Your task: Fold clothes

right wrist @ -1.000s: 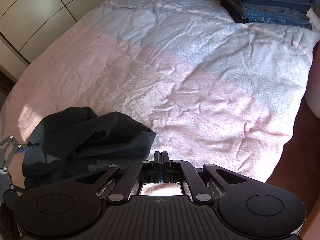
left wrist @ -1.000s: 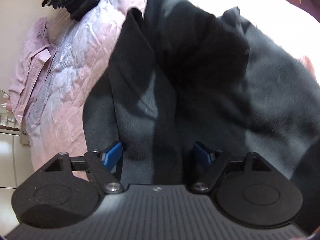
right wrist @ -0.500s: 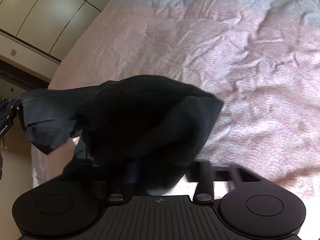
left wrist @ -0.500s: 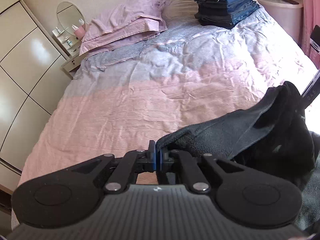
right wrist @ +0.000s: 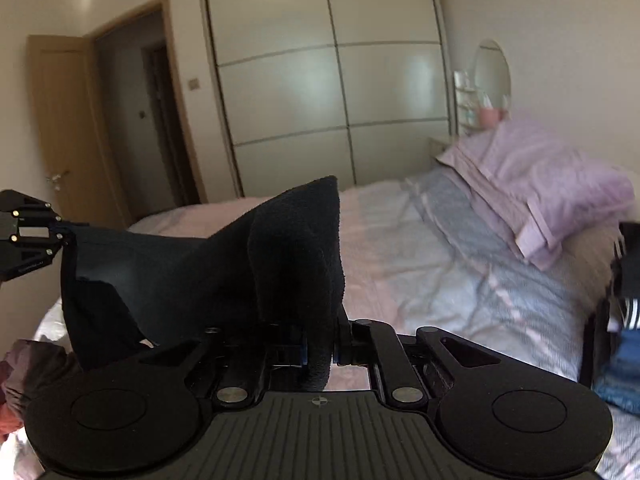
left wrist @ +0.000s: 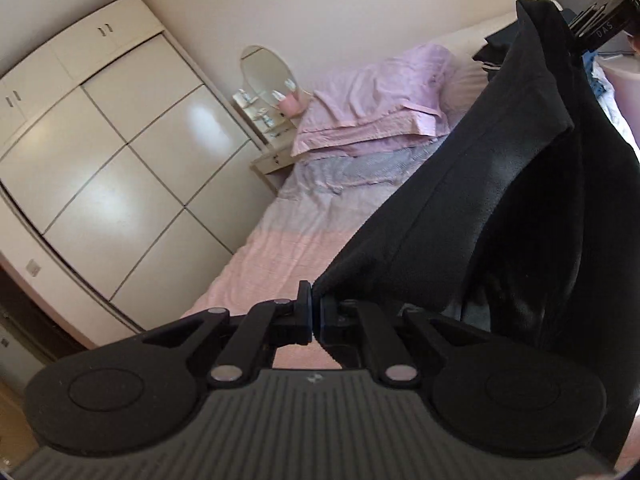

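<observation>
1. Lifting the dark garment [left wrist: 500, 208] clear of the bed [left wrist: 304, 216], you are now holding it in the air between both grippers; a second ago it was lying bunched on the quilt near the foot of the bed, and the cameras that were looking down at bedding are now looking across the room at the wardrobe [left wrist: 104, 168].
2. Your left gripper [left wrist: 316, 312] is pinching a thin edge of the cloth, its jaws pressed together on it; a second ago they were standing apart over the fabric.
3. Your right gripper [right wrist: 320, 350] is clamping a thicker roll of the same cloth, with the fabric bulging up above the jaws; they were closed on nothing a second ago, and they have just been closing onto this fold.
4. Between the two grips the cloth is running as a sagging edge, and the rest is hanging below. In my judgement you are getting it spread for laying flat, so folding proper is not yet begun; the bunched grip on the right may leave that corner twisted.
5. Counting what is showing: one garment in hand, two grippers on it, one stack of folded clothes [right wrist: 618, 364] by the head of the bed, one pink pillow [left wrist: 372, 100], one oval mirror [left wrist: 268, 74], and a small crumpled heap of clothing [right wrist: 24, 376] at the lower left of the right view.
</observation>
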A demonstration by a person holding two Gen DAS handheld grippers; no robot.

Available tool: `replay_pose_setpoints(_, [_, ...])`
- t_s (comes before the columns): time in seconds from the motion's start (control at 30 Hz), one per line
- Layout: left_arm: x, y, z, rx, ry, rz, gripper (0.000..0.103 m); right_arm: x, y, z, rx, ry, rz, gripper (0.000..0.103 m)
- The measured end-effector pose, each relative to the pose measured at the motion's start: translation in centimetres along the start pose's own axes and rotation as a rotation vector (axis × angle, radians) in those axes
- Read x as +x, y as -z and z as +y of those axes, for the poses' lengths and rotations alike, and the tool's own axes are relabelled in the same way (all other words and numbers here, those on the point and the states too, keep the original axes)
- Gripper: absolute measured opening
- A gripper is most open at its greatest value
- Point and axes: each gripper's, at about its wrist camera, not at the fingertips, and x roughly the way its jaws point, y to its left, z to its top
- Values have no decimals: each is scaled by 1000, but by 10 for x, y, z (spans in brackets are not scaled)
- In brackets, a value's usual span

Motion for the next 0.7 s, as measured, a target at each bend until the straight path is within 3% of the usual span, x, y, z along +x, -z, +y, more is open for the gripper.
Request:
replay_pose_setpoints(0.23, [-128,-80,-10,-81,-257,10,4,-101,-70,-19,-136,-283,-179,9])
replay_pose_setpoints(0.4, [-184,-141,14,-119,-334,-28,4,-153,-136,-23,-242,-365,-343,9])
replay_pose_setpoints(0.5, [-181,-160,33,-142,-336,-12,4,-149,-170,-26,-279,-356,-410,9])
replay_pose_setpoints(0.57, [-161,-161,45,-156,-319,18,5,-123,-186,-24,-306,-346,-408,9])
replay_pose_setpoints(0.63, [-120,-148,57,-176,-282,58,5,-90,-198,-21,-332,-335,-387,9])
replay_pose_setpoints(0.7, [-60,-115,62,-217,-231,103,7,-34,-198,-14,-341,-318,-308,9])
